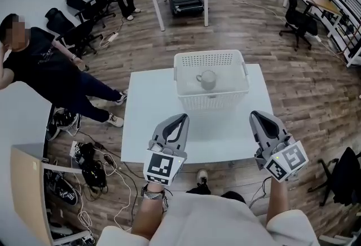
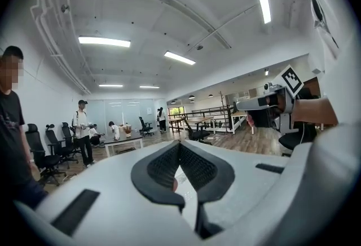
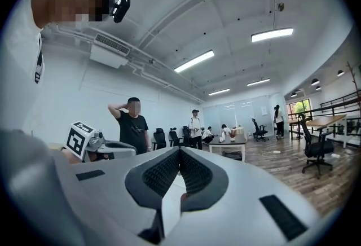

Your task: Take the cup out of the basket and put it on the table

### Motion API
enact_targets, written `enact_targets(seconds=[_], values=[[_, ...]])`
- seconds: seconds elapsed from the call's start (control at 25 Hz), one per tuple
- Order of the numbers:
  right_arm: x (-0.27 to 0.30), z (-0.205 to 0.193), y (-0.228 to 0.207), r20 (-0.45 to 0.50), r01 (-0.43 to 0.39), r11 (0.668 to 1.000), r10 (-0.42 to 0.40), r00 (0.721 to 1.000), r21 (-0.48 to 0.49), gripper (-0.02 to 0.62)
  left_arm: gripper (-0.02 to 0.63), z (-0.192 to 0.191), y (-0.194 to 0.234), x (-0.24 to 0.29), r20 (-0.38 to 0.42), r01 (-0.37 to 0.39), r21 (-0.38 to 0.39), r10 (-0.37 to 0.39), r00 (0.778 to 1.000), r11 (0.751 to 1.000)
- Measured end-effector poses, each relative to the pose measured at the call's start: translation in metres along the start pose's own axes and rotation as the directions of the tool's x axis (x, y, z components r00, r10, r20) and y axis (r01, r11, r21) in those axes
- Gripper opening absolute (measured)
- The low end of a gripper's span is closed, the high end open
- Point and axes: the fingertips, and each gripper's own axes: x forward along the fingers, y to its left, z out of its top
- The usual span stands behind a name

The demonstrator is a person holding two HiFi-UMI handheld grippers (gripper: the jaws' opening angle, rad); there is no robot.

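Claws shut and empty: the task has not yet begun.
Your left gripper and right gripper hover at the near side of the table, each with its jaws together on nothing. The cup stands upright inside the basket on the far side. Reaching in, gripping, lifting out and setting down all remain.

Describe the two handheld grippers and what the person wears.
The left gripper and right gripper are light grey shells tapering to a tip, lined with black ribbed pads. Each carries a white cube with black square markers. The person wears a light top and a left wrist band.
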Motion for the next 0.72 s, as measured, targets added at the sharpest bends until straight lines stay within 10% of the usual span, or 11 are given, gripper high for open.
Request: enact_targets(seconds=[0.72], values=[[-0.005, -0.002, -0.055, -0.036, -0.026, 1.000, 0.027, 0.999, 0.010, 0.017, -0.002, 0.006, -0.004, 0.073, -0.080, -0.045, 0.068, 0.051, 0.996, 0.997]])
